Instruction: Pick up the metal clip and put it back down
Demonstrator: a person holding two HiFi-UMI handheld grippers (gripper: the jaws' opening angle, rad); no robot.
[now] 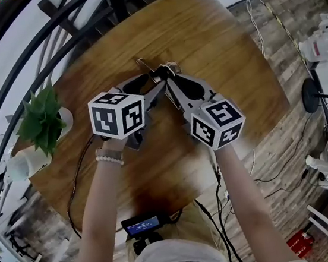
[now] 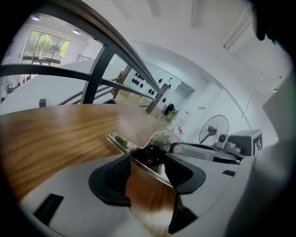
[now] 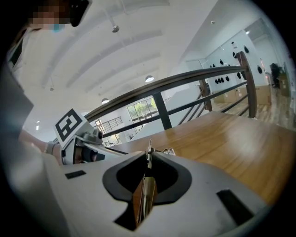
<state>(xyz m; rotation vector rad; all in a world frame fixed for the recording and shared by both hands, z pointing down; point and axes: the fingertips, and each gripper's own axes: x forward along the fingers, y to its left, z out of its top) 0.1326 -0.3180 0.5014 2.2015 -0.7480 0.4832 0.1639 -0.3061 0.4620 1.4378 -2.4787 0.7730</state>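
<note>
Left of centre in the head view, the left gripper (image 1: 157, 82) is pinching one flat wing of the metal clip (image 1: 154, 68). Right of it, the right gripper (image 1: 173, 80) is nipping the other wing edge-on. The clip is sitting at upper centre over the wooden table (image 1: 219, 48); contact is unclear. It is looking light, stiff, springy and slick, so the wings are offering the surest hold. No readable writing is showing.
</note>
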